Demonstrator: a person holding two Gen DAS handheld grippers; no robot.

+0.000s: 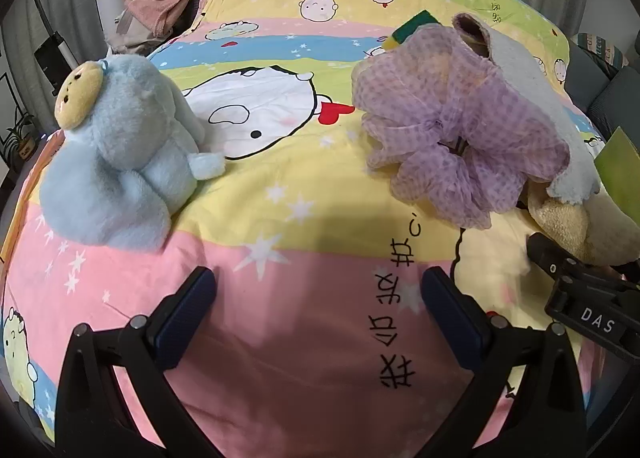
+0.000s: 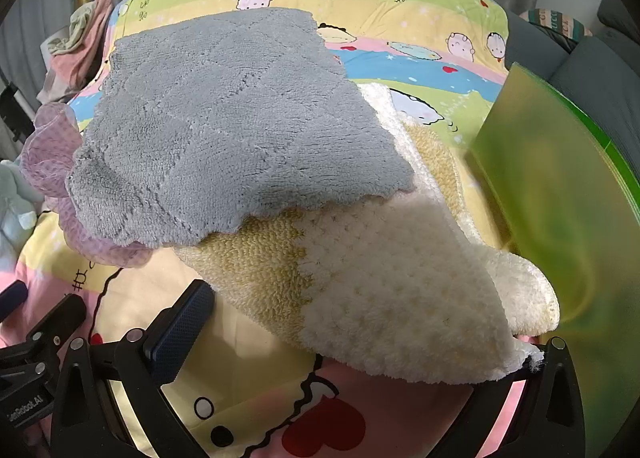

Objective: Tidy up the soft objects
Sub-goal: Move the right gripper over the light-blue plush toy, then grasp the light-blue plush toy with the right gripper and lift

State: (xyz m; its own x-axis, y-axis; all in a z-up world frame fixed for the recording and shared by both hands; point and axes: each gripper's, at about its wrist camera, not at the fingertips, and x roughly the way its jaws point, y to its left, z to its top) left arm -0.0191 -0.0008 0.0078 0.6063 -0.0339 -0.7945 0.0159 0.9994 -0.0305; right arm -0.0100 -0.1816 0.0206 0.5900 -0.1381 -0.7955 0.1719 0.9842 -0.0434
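In the left wrist view, the left gripper (image 1: 318, 308) has its jaws wide apart with nothing between them, only the cartoon bedsheet (image 1: 280, 218). A blue stuffed toy (image 1: 124, 154) sits ahead of the left jaw. A purple mesh puff (image 1: 452, 126) lies ahead of the right jaw, with a green and yellow sponge (image 1: 408, 32) peeking out behind it. In the right wrist view, the right gripper (image 2: 352, 338) also has its jaws wide apart. A cream and yellow towel (image 2: 384, 298) lies across the gap and covers the right jaw, but the jaws do not squeeze it. A gray cloth (image 2: 232, 122) lies on top, farther ahead. A green box (image 2: 560, 186) stands past the right jaw.
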